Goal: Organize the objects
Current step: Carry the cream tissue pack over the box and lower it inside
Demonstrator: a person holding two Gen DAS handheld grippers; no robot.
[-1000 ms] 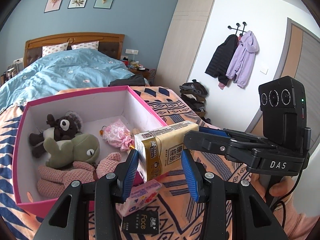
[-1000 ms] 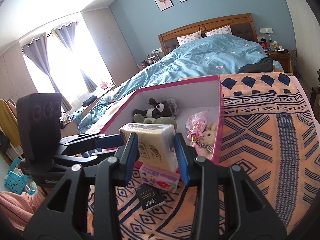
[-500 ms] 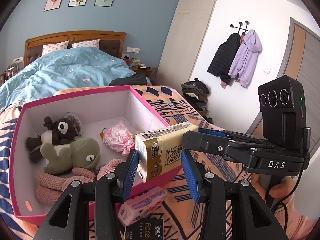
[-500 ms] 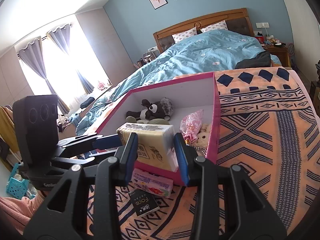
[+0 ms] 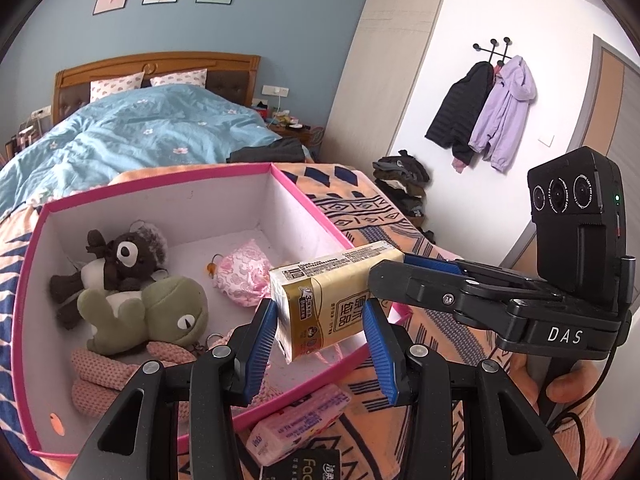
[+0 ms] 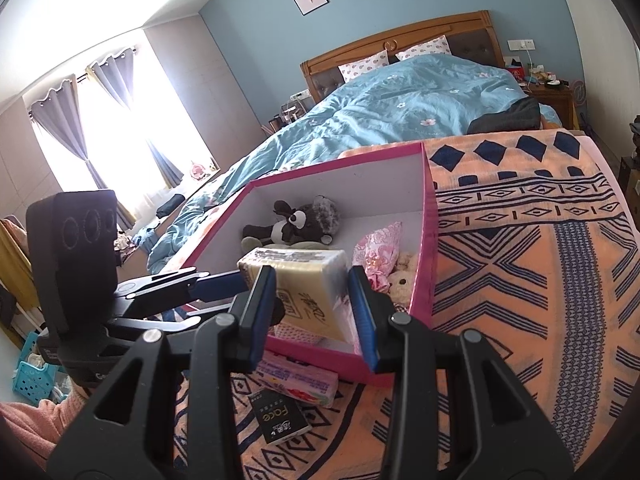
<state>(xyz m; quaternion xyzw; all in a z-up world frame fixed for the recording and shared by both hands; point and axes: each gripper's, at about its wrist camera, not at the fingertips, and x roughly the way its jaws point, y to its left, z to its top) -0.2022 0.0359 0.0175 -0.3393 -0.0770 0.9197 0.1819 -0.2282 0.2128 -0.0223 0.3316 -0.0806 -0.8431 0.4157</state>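
A yellow tissue pack (image 5: 324,308) hangs over the near right corner of the pink box (image 5: 160,184). My left gripper (image 5: 320,344) is shut on its near end. My right gripper (image 5: 400,270) comes in from the right and is shut on the other end. In the right wrist view the pack (image 6: 300,280) sits between the right gripper's (image 6: 310,316) blue pads, with the left gripper (image 6: 224,280) reaching in from the left. Inside the box lie a dark plush bear (image 5: 120,256), a green frog plush (image 5: 160,312), a pink floral pouch (image 5: 244,272) and a pink knitted toy (image 5: 104,368).
A pink tissue pack (image 6: 296,380) and a black "Face" packet (image 6: 280,420) lie on the orange patterned blanket (image 6: 520,280) just in front of the box. A blue duvet (image 5: 140,136) covers the bed beyond. A person's hand (image 5: 568,392) holds the right gripper's handle.
Both grippers have carried the tissue pack a little forward, from in front of the box to above its near corner. The grips have not changed.
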